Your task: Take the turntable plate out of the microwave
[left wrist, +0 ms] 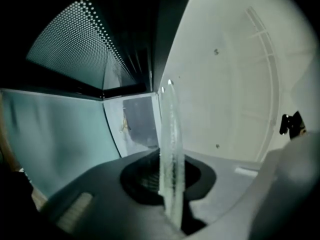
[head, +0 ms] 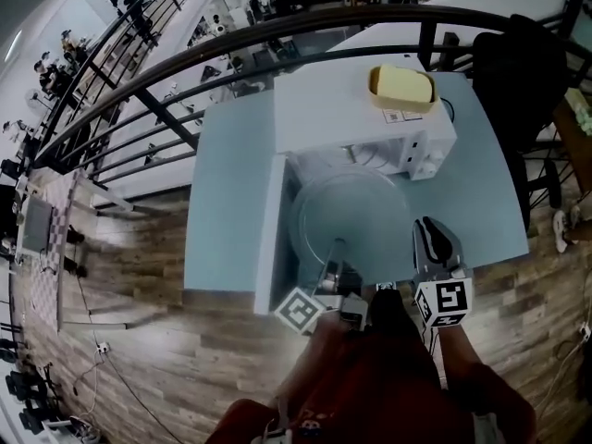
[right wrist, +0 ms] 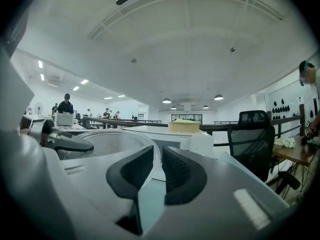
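Nearest, low in the head view: the left gripper (head: 336,257) and the right gripper (head: 428,229), side by side, each with a marker cube on it. Both pinched tight on the near edge of the turntable plate (head: 350,213), one on the left part of the edge, one on the right part.

From the left gripper view: thin glass edge standing straight up between the dark jaws, squeezed from both sides. From the right gripper view: round glass rim tucked in between the two ribbed pads (right wrist: 177,171), almost together, with only the glass between them.

Plate already out of the microwave (head: 356,109), held in front of its open mouth, over the pale blue table (head: 231,183). Hard to tell whether touching the table or not.

Just left of the plate: the white door (head: 270,239), swung wide open.

A bit farther: the white microwave box itself, with a yellow tub (head: 402,86) sitting on top.

Farther still: a dark curved railing (head: 277,44) past the table, and a black chair (head: 518,72) off to the right. Way out beyond the railing: small people on a lower floor.
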{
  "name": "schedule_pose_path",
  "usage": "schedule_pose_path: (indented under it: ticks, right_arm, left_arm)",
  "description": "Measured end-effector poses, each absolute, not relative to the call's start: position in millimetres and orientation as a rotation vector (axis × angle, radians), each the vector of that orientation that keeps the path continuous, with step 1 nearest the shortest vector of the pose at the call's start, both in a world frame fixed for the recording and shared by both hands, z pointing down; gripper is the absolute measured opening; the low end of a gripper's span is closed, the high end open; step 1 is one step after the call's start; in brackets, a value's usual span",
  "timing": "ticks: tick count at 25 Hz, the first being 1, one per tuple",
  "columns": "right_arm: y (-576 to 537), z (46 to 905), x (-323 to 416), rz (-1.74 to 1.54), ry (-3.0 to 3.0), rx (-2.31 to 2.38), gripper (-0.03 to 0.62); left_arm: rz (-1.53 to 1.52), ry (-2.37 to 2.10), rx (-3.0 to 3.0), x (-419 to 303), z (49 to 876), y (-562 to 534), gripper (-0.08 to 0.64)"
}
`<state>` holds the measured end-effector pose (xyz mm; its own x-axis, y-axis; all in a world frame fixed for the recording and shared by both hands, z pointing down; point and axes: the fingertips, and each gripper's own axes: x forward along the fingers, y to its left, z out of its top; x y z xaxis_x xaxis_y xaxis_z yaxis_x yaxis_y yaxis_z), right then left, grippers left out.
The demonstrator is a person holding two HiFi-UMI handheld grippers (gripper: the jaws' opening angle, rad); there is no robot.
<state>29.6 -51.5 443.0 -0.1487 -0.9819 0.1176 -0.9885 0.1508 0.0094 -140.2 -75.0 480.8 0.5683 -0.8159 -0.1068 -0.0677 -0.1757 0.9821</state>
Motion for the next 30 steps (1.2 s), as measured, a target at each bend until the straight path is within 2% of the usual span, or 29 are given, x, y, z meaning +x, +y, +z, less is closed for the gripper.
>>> schedule_pose_path:
  ticks: [9,30]
  right_arm:
    - [-30.1,435.8,37.5,0.059,-2.295,2.040,0.002]
    - [-13.4,424.0,26.9,0.053,-2.286,2.078,0.002]
  left_arm:
    - [-0.770,-0.709,1.677,-131.4,475.9,-60.3,0.021]
    - [-0.788,-0.639,1.673,-138.6,461.3,-49.6,0.021]
